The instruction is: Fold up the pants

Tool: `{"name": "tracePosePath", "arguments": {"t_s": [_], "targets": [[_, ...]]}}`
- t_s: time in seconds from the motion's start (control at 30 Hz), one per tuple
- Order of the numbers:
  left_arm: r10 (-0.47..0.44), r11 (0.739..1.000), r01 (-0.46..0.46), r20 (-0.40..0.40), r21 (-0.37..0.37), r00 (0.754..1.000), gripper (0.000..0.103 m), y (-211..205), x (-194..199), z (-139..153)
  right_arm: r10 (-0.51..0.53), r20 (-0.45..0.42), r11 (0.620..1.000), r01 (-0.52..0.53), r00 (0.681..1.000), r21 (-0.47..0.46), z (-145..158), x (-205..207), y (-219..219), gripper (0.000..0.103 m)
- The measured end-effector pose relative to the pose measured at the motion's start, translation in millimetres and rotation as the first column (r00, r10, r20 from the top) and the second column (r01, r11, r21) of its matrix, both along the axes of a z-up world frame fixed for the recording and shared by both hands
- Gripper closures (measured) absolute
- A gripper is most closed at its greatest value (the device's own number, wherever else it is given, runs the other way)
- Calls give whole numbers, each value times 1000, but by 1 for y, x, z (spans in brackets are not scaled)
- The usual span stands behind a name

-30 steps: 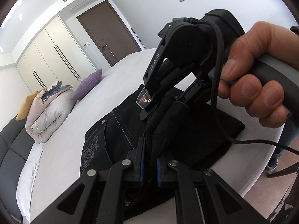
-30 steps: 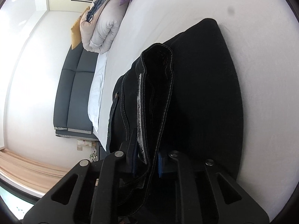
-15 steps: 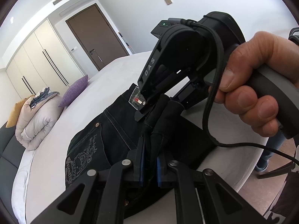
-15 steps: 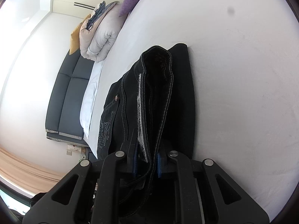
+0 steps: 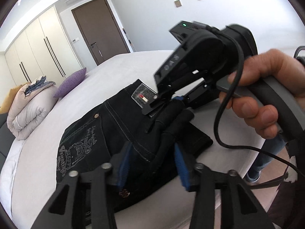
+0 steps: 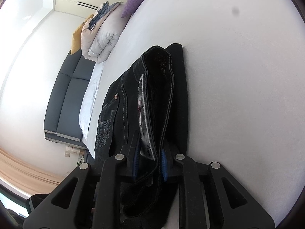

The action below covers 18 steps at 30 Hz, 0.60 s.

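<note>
1. A duvet lay at the bed's far left, a purple pillow beside it.
2. The pants lay folded near the bed's edge.
3. The left gripper had just opened its jaws wide around the waistband.
4. The right gripper pinched the waistband, jaws narrow, just loosening.

White bed; black pants, folded duvet, purple pillow
</note>
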<state>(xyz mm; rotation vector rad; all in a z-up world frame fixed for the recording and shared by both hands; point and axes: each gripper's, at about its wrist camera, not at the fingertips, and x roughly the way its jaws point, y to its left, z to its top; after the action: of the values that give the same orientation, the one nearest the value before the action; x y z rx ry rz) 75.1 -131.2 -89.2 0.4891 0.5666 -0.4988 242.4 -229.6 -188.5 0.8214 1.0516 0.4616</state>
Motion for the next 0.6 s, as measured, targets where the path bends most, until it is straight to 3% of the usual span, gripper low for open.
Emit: {"name": "tracePosePath", "arguments": {"t_s": [0.07, 0.2, 0.23, 0.3, 0.4, 0.47, 0.53, 0.57, 0.6], "targets": [[16, 997, -17, -9, -78, 1000, 33, 19, -2, 16, -24, -2, 1000, 24, 1000, -3, 5, -9, -10, 82], [72, 976, -85, -70, -198, 995, 37, 64, 17, 45, -105, 17, 994, 105, 994, -5, 25, -31, -38, 82], [96, 971, -112, -82, -212, 992, 42, 75, 28, 49, -102, 37, 995, 102, 994, 5, 34, -32, -40, 82], [126, 948, -167, -161, -271, 979, 73, 99, 62, 56, -72, 92, 997, 70, 993, 19, 55, -31, -31, 84], [155, 906, -256, -300, -337, 941, 96, 132, 123, 50, 24, 111, 1000, -25, 993, 12, 67, -23, -1, 89], [164, 892, -304, -386, -336, 908, 96, 143, 151, 35, 74, 75, 997, -74, 994, -1, 54, -16, 17, 90], [143, 893, -316, -464, -321, 874, 98, 142, 175, 17, 70, -5, 998, -70, 998, -6, 28, -11, 22, 90], [140, 891, -330, -503, -312, 853, 101, 144, 187, 5, 59, -50, 998, -59, 997, -5, 12, -10, 21, 103], [133, 885, -343, -533, -316, 835, 102, 145, 193, -6, 37, -81, 999, -36, 996, 10, -6, -11, 15, 103]]}}
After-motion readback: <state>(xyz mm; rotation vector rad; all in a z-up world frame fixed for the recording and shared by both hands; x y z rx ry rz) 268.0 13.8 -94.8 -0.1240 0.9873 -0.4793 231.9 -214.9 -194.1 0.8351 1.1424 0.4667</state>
